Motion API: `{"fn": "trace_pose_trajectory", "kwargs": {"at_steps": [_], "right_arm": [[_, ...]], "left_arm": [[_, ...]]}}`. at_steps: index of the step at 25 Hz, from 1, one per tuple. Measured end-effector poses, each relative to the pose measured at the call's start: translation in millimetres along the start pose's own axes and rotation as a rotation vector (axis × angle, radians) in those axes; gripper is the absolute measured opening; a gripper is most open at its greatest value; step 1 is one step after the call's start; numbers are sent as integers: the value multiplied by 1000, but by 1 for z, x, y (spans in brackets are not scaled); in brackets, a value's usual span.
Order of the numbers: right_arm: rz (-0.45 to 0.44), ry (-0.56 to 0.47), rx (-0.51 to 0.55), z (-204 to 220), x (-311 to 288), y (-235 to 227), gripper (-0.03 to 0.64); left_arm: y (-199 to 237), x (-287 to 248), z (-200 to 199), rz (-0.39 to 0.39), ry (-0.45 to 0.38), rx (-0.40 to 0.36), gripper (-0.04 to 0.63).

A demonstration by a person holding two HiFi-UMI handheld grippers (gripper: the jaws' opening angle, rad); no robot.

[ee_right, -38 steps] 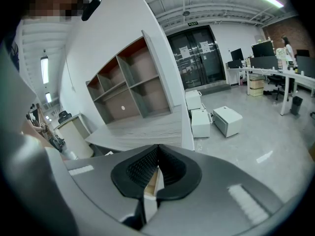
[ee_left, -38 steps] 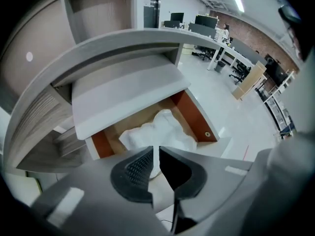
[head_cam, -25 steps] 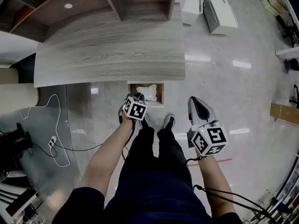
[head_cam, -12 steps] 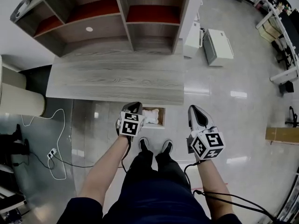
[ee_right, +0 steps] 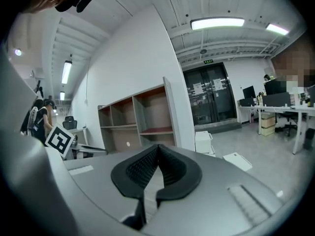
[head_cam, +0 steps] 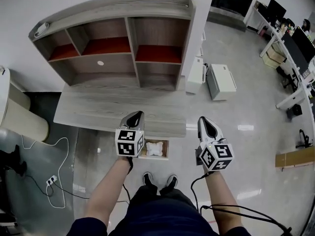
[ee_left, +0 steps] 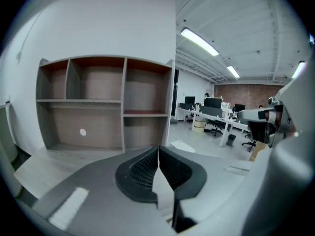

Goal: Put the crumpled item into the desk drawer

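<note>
A white crumpled item (head_cam: 154,148) lies inside the open desk drawer (head_cam: 165,149), which sticks out below the front edge of the grey wooden desk (head_cam: 118,112). My left gripper (head_cam: 136,115) is held over the desk's front edge, just left of the drawer, its jaws shut and empty. The right gripper (head_cam: 203,122) hovers over the floor to the right of the desk, also shut and empty. In the left gripper view the left gripper (ee_left: 158,149) points at the shelves. The right gripper (ee_right: 158,146) faces the same way in its own view.
A wooden shelf unit (head_cam: 120,48) with red-floored compartments stands on the desk against the wall. Two white boxes (head_cam: 220,81) lie on the floor to the right. A white cable and power strip (head_cam: 51,180) lie on the floor at the left. Office desks (head_cam: 288,43) stand far right.
The head view has tilted up, so the desk and the drawer sit lower in the picture and the shelves now show. Both grippers have risen, the left away from the drawer.
</note>
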State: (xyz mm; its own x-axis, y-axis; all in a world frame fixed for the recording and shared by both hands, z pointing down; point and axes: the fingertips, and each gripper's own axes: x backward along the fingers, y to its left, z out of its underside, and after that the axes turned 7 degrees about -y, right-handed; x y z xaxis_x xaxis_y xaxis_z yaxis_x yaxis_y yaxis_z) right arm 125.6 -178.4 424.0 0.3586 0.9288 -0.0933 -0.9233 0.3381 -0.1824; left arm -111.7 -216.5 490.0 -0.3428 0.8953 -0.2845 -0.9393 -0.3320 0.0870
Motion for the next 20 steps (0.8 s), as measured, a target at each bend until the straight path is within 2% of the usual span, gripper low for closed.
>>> {"fn": "trace_pose_trajectory", "kwargs": {"at_steps": [7, 17, 20], "right_arm": [[-1, -110, 17, -55, -9, -1, 6], [-21, -197, 47, -101, -11, 10, 6], [-29, -232, 57, -117, -9, 15, 6]], "left_arm": [[-11, 19, -84, 14, -176, 10, 11], [-18, 40, -153, 19, -342, 10, 11], [-22, 48, -170, 25, -386, -13, 11]]}}
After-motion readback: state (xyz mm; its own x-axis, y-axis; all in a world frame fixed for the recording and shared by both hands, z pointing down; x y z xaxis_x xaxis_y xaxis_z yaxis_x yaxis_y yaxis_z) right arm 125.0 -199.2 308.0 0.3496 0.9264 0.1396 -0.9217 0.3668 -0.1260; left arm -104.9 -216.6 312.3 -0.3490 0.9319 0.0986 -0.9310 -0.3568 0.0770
